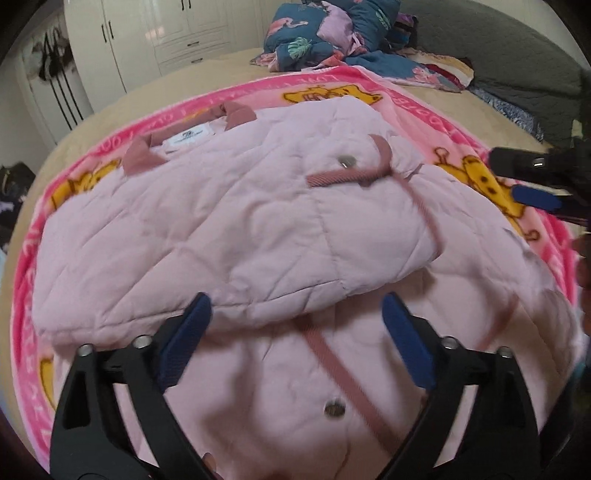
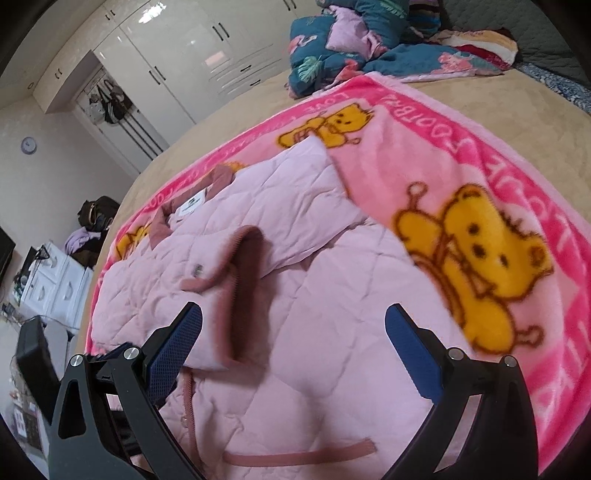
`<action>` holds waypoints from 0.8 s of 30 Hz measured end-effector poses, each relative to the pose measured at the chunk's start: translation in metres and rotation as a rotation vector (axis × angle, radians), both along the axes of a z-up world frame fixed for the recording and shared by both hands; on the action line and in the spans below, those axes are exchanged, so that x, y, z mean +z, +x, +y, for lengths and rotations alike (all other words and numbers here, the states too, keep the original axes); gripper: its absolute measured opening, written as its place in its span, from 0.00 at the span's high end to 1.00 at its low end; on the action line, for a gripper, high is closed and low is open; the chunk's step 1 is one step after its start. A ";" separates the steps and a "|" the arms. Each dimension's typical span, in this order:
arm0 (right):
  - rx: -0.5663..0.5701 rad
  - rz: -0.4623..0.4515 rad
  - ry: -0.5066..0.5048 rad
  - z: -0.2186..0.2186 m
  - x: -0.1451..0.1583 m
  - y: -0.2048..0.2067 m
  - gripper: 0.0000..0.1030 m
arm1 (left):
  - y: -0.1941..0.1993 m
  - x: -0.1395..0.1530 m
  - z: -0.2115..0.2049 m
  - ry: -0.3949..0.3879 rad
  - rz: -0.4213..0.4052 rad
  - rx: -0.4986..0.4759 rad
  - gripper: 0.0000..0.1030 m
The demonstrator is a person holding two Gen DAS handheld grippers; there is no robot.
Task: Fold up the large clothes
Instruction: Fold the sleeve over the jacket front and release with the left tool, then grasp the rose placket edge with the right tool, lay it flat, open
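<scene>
A pale pink quilted jacket [image 1: 236,221] with dusty-rose trim lies partly folded on a pink bear-print blanket [image 1: 476,173]. Its collar and white label [image 1: 188,138] are at the far side. My left gripper [image 1: 295,325] is open and empty, hovering over the jacket's near folded edge. My right gripper [image 2: 293,336] is open and empty above the jacket [image 2: 295,295], near a rose-lined cuff [image 2: 247,266]. It also shows in the left wrist view [image 1: 535,181] at the right edge.
The blanket [image 2: 498,184] lies on a beige bed [image 1: 229,66]. A heap of teal and pink bedding [image 1: 325,33] sits at the far end. White wardrobes [image 2: 177,55] stand behind, and a white dresser [image 2: 55,280] stands left of the bed.
</scene>
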State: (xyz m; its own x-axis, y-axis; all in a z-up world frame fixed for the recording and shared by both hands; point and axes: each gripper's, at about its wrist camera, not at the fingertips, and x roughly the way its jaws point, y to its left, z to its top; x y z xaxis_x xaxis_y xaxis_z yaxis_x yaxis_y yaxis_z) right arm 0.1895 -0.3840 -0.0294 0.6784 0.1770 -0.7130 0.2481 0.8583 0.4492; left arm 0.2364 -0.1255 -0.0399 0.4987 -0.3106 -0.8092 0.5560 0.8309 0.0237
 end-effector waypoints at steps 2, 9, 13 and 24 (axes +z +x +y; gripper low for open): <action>0.013 0.007 0.019 0.006 -0.004 0.004 0.04 | -0.002 0.008 0.015 -0.036 -0.003 0.009 0.11; 0.096 0.055 0.079 0.044 -0.026 0.025 0.04 | 0.025 0.034 0.087 -0.136 -0.076 0.194 0.09; 0.122 0.066 0.090 0.061 -0.036 0.037 0.04 | 0.050 0.038 0.129 -0.148 -0.114 0.325 0.09; 0.117 0.003 0.173 0.074 -0.057 0.056 0.59 | 0.094 0.033 0.209 -0.273 -0.088 0.576 0.09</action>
State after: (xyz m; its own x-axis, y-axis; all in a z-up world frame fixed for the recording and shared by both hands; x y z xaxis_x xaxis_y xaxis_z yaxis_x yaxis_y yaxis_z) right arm 0.2458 -0.3096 -0.0868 0.6439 0.3746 -0.6671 0.1530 0.7912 0.5921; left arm 0.3303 0.0832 -0.0064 0.7077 -0.1620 -0.6877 0.0240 0.9783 -0.2058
